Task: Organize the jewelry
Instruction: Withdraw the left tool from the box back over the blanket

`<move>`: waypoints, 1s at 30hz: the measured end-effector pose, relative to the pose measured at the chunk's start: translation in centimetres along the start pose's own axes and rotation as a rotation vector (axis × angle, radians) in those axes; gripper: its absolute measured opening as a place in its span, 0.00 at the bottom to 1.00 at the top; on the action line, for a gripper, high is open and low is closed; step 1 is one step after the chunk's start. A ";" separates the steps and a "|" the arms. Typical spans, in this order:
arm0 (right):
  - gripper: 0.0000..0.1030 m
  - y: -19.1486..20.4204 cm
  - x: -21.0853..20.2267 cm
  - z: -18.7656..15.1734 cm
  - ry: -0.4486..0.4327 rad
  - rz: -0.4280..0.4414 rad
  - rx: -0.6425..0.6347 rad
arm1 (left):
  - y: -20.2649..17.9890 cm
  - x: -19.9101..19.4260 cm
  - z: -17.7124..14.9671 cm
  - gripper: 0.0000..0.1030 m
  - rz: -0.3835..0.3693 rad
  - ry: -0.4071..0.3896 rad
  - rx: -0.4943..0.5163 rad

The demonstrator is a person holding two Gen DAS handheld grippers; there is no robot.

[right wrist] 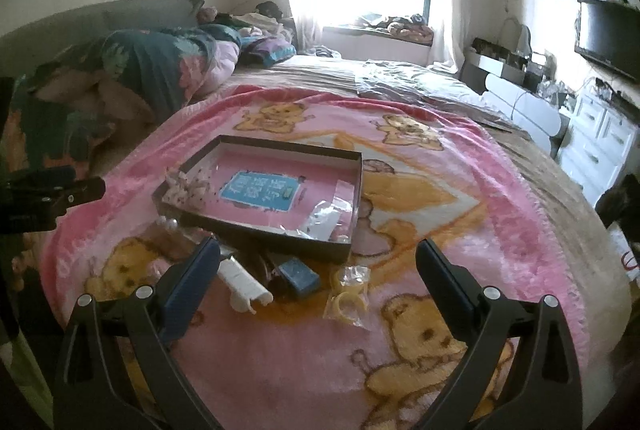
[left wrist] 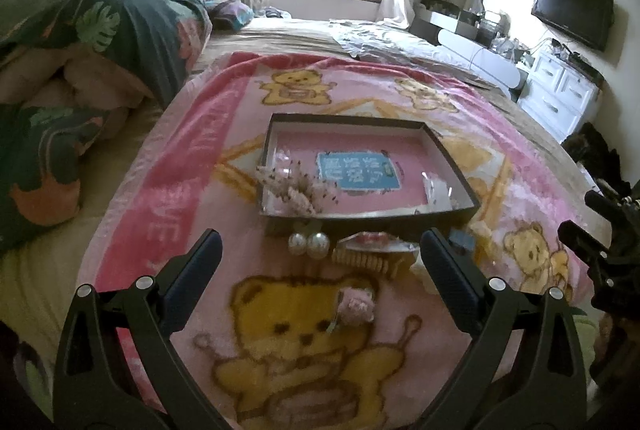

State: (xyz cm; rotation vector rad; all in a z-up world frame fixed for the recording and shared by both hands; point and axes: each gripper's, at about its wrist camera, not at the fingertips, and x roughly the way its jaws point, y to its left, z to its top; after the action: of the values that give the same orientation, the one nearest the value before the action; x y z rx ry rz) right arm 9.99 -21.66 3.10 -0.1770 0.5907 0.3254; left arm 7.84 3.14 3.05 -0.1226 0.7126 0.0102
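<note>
The left tool (left wrist: 320,254) hangs over the bed with its blue-padded jaws spread wide and nothing between them; the right tool (right wrist: 318,266) is likewise spread and empty, angled down toward the same spot. Under both lies a pink fleece blanket printed with yellow bears (left wrist: 304,330), laid across the bed (left wrist: 280,34). On the blanket sits a shallow dark cardboard box with a pink floor and a blue label (left wrist: 456,166). Inside it, a fuzzy pink-and-white hair ornament (left wrist: 300,190) lies in the near left corner and a clear plastic packet (left wrist: 438,192) in the near right. Just in front of the box are a white tube (right wrist: 244,284), a small blue box (right wrist: 300,276), a beaded gold comb-like piece (left wrist: 368,262), a clear packet of yellow rings (right wrist: 348,292), a pair of round pearl earrings (left wrist: 308,245) and, nearer, a small pink plush clip (left wrist: 356,308).
</note>
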 end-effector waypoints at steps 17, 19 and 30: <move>0.95 1.2 0.0 -2.5 0.068 0.073 -0.003 | 0.0 0.7 -3.4 0.90 0.013 0.078 0.032; 0.95 1.0 0.1 -2.9 0.080 0.076 0.001 | 0.1 1.0 -3.9 0.90 0.011 0.095 0.033; 0.95 0.3 1.7 -4.8 0.144 0.122 0.035 | -0.3 3.6 -6.3 0.90 -0.012 0.177 0.053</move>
State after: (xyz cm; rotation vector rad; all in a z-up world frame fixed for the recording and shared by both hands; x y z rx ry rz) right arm 8.72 -22.20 -1.81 -0.1312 0.7506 0.4224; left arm 6.44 2.04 -3.98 -0.0772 0.8880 -0.0316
